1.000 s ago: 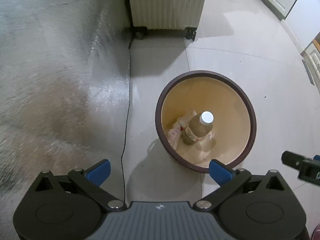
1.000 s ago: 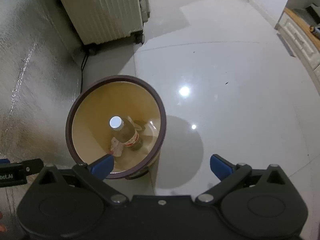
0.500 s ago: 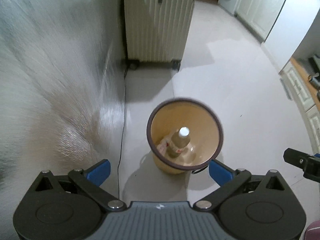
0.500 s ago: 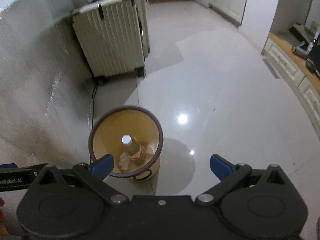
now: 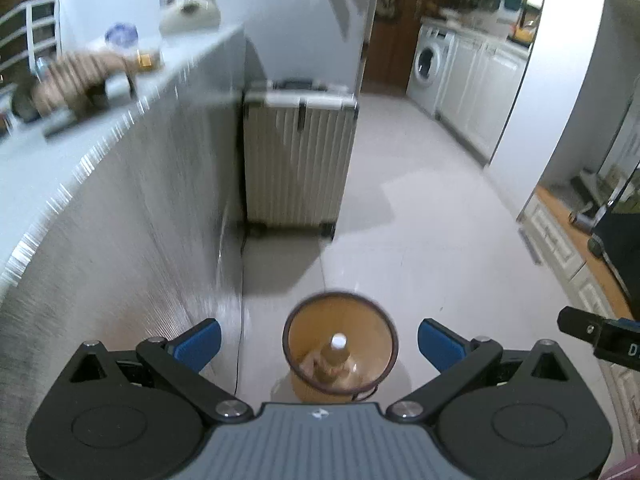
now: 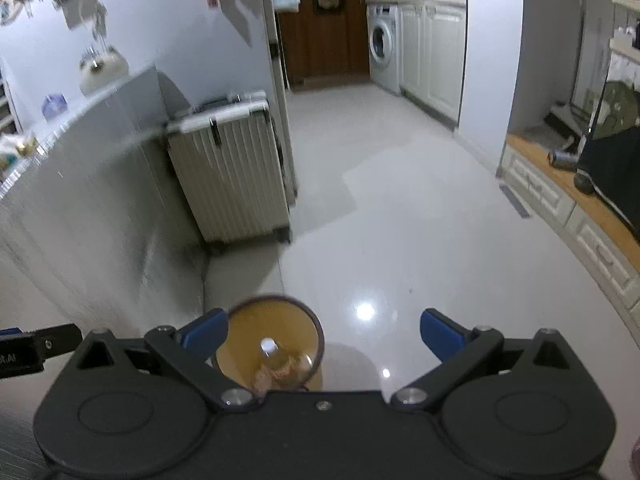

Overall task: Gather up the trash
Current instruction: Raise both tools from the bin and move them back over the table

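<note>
Bottle [image 5: 335, 354] in bin [image 5: 340, 350], both tongs [image 5: 319, 342] [image 6: 323, 336] raised, spread, empty.

A ribbed suitcase [image 5: 299, 160] stands upright beside the counter [image 5: 120, 184] — washing machine [image 6: 382, 46] well beyond.

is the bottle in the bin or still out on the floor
In. The bottle stands inside the round bin, white cap up, with crumpled scraps beside it. Both grippers are open and empty above it.
</note>
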The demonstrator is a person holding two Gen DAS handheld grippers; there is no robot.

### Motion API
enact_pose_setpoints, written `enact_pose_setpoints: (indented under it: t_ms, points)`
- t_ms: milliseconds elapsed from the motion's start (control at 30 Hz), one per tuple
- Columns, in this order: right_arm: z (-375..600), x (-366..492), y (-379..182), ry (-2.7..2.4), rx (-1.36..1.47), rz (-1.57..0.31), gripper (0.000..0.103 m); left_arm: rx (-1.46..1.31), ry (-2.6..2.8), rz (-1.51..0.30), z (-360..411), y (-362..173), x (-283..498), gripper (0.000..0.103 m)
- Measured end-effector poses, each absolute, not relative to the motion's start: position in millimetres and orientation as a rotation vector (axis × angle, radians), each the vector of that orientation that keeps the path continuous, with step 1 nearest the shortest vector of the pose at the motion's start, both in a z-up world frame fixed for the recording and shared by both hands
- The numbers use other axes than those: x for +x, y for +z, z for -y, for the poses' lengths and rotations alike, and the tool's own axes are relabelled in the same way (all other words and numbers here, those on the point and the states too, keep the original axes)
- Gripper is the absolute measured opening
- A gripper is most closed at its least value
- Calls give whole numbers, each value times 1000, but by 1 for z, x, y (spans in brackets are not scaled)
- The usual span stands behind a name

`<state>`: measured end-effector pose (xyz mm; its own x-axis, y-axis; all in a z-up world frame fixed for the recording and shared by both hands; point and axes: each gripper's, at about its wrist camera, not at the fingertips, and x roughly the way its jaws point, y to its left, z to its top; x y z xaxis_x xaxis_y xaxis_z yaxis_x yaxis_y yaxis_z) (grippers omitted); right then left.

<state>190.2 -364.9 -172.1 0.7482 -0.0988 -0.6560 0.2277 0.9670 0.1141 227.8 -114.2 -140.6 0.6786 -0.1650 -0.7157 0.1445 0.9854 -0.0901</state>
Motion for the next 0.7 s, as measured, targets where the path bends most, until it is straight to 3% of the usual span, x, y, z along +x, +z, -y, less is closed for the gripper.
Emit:
enact_pose_setpoints:
  t_ms: [400,700]
  points:
    - [324,157,-95,-74,214,-472,103,-25,-131,-585,69,-38,169,103]
    - [270,161,-58,16,195,-373,103,-42,-36,-488,7,2,151,103]
